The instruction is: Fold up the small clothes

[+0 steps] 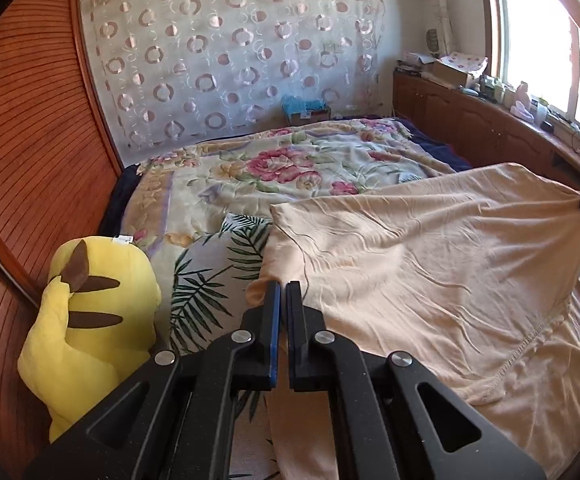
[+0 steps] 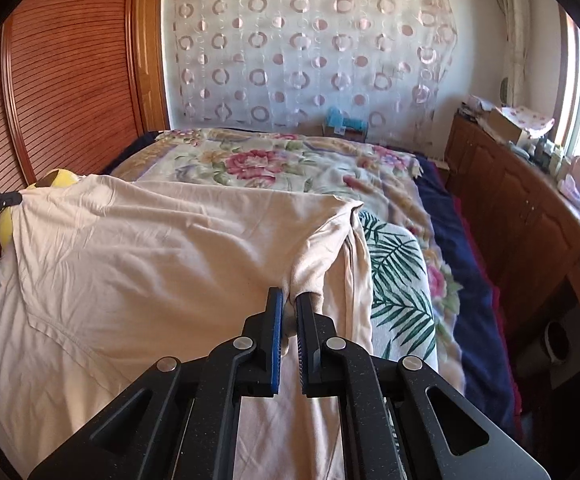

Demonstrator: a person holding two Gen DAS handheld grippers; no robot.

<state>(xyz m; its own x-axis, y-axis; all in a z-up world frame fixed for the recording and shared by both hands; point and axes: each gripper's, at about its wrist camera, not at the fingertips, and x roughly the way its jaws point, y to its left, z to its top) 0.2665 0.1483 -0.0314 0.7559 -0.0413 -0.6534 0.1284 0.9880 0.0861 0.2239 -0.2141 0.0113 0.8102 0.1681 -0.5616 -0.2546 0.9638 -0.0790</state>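
the left gripper (image 1: 283, 286) is clenched on a corner of the beige shirt (image 1: 430, 264), its two fingers pressed together with a bit of cloth bunched at the tips. the right gripper (image 2: 290, 294) is likewise clamped on the opposite corner, a fold of the same cloth pinched between its blue pads (image 2: 277, 320). each wrist view shows the other gripper at the far side of the cloth, so the two hold one edge between them, and the fabric runs fairly taut from one to the other.

the shirt lies on the bed, across the near end of the palm-leaf pillow (image 2: 398, 272), with its lower part resting on the bedding and the held edge lifted off it. beyond it the flowered blanket (image 1: 281, 160) covers the far half of the bed up to the curtain. the yellow plush toy (image 1: 89, 304) sits at the left edge of the bed against the wooden door, just beside the left gripper.

the step in hand looks like carrying the held edge over to make a fold. to do it well, both grippers should rise together and level, keeping the edge straight and lightly stretched so no slack sags in the middle. the creases across the cloth suggest it needs a gentle outward pull before it is laid down. the left side should stay clear of the toy.
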